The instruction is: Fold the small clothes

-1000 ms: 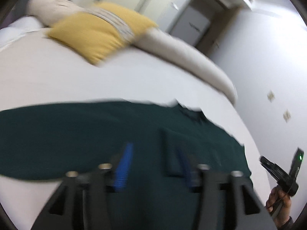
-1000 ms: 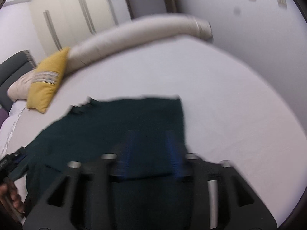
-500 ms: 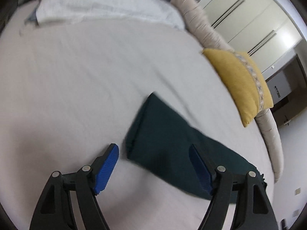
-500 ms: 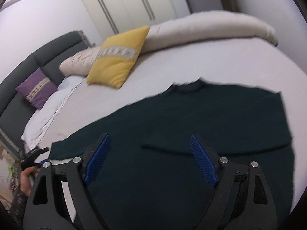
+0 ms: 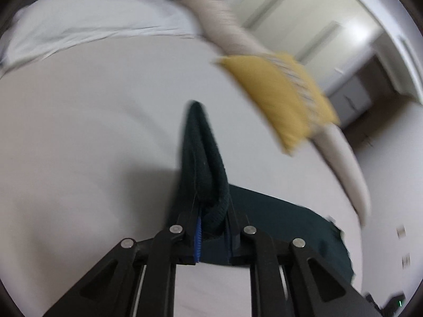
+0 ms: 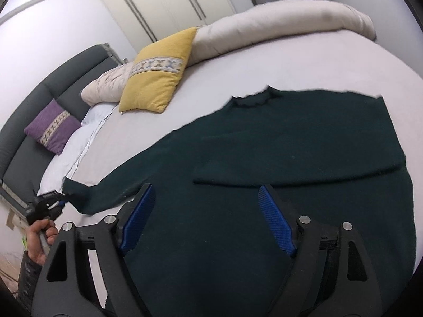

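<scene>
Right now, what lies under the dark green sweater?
The sweater lies spread on the bed sheet, and one sleeve is folded across its front. Whatever sits beneath the body of the sweater is covered.

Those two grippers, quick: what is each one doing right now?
Left gripper: closing on the sweater's sleeve.
Right gripper: open, closing slightly, holding nothing, above the sweater.

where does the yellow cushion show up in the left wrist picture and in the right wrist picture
Left wrist: the yellow cushion sits upper right, blurred, against the beige bolster.
Right wrist: the yellow cushion is upper left of centre, leaning on the same bolster, beyond the green sweater.
Shared landmark: the beige bolster along the bed's far edge.
</scene>
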The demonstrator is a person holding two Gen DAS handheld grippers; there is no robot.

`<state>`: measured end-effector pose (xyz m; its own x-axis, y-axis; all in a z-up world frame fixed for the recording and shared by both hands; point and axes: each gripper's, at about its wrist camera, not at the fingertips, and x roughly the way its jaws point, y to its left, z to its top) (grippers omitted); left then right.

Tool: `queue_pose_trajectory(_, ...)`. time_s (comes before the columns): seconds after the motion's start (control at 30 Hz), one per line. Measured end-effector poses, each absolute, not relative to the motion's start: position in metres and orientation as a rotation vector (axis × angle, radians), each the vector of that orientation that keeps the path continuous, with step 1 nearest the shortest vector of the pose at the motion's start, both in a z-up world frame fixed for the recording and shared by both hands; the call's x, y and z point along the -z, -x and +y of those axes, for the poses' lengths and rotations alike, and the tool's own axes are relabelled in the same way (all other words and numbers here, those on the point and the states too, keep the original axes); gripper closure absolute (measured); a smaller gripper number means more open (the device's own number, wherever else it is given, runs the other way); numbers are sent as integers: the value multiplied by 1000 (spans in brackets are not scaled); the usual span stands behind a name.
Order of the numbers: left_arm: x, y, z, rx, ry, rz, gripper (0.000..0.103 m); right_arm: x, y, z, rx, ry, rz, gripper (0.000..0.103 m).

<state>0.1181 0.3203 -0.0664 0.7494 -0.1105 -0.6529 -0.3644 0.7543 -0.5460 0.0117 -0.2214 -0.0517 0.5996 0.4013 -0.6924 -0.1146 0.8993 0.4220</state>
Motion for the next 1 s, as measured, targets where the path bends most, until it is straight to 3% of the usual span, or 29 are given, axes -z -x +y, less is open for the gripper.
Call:
queue_pose_trajectory(0.2,35,-158,139,215,508,734,89,74,-9,-254,-274,-454,908,24)
queue_pose_trajectory(0.43,97,-171,-12,403,366,889,86,105,-8,-286,-245,-536,994,24)
queue_pose_trajectory(0.57,112,-163,-10,401,396,969,55,121,-15,-288,-253,-581,1023,24)
queue_pose_trajectory(0.67,96,-133,13,422,409,894,34,129,-27,-274,-281,-599,1040,24)
queue_pose_trajectory(0.8,81,-119,61,369,428,830,33,140,-51,-242,-315,-582,1088,25)
queue_pose_trajectory(0.9,78,-122,96,316,457,808,33,150,-72,-216,-292,-532,1136,34)
queue_pose_trajectory(0.93,79,-125,104,297,464,809,33,150,-76,-208,-278,-510,1138,46)
queue_pose_trajectory(0.97,80,-126,113,284,481,809,33,149,-81,-199,-259,-466,1143,68)
queue_pose_trajectory(1.0,80,-129,121,270,497,805,33,148,-85,-191,-245,-419,1153,79)
